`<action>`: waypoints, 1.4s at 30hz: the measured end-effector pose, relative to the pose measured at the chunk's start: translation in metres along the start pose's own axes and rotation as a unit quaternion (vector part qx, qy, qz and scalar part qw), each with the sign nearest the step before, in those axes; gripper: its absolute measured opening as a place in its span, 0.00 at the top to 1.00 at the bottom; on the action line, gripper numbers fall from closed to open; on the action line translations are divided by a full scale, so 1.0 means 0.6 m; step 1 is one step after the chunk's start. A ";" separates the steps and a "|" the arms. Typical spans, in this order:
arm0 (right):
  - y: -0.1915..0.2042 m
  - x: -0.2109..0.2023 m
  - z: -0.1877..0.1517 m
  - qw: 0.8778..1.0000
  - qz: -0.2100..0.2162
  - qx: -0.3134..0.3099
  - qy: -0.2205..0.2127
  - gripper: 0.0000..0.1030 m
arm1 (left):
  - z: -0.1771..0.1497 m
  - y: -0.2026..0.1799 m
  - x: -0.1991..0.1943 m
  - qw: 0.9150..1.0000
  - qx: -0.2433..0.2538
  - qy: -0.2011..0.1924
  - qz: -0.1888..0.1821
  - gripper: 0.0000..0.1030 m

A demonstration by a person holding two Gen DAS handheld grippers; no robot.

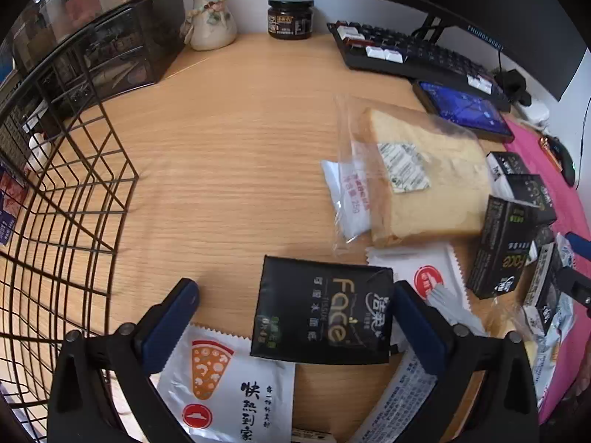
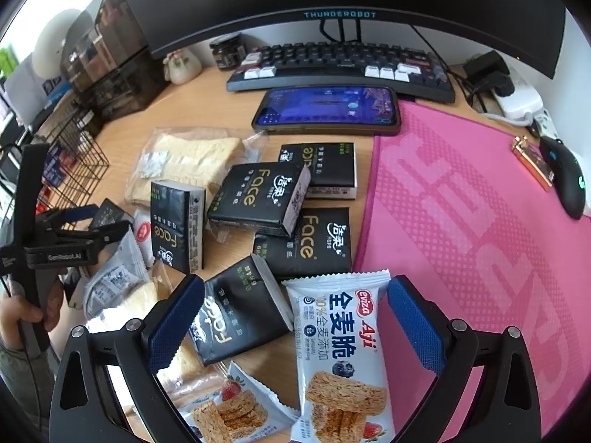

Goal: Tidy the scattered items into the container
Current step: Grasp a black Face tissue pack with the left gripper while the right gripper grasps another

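While both hand-held grippers gape empty, the left hand-held gripper (image 1: 295, 325) frames a soft, light tissue pack (image 1: 320, 310) at lower centre on the counter (image 1: 229, 147); pinch its flat sides. Wire basket (image 1: 66, 199) waits left.

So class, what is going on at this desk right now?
A person holds a two-finger gripper in each hand over a wooden desk strewn with snacks and tissue packs. The left gripper, jaws open, sits around a black Face tissue pack without clamping it. The right gripper, also open, frames a white wholegrain cracker packet. The black wire basket stands to the left, with a few items visible behind its mesh. A bagged bread slice lies loose.
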State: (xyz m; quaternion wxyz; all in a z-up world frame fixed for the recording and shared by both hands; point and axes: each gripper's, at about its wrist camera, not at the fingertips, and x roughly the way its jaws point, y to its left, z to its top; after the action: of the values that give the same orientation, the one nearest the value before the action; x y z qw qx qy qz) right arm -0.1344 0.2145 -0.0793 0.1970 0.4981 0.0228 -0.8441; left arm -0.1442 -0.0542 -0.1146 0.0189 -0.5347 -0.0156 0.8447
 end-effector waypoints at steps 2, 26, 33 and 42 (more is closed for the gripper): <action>0.001 0.002 0.001 1.000 -0.002 0.001 0.001 0.02 | 0.000 -0.002 -0.003 1.000 0.006 -0.002 -0.003 0.00; 0.018 0.011 0.040 1.000 -0.013 -0.023 -0.017 0.02 | 0.002 -0.018 -0.062 0.999 0.015 -0.039 -0.033 0.33; 0.081 0.023 0.046 0.999 0.011 -0.053 -0.003 0.11 | 0.002 -0.009 -0.078 0.998 0.011 -0.042 -0.037 0.33; 0.147 0.033 0.033 0.998 0.014 -0.060 0.020 0.27 | -0.014 0.010 -0.083 0.998 0.011 -0.040 -0.044 0.33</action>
State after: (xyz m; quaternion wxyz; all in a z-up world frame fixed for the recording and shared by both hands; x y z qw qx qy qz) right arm -0.1283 0.1225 -0.0724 0.2383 0.5020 0.0703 -0.8284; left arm -0.1152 -0.0628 -0.0733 0.0612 -0.4995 -0.0308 0.8636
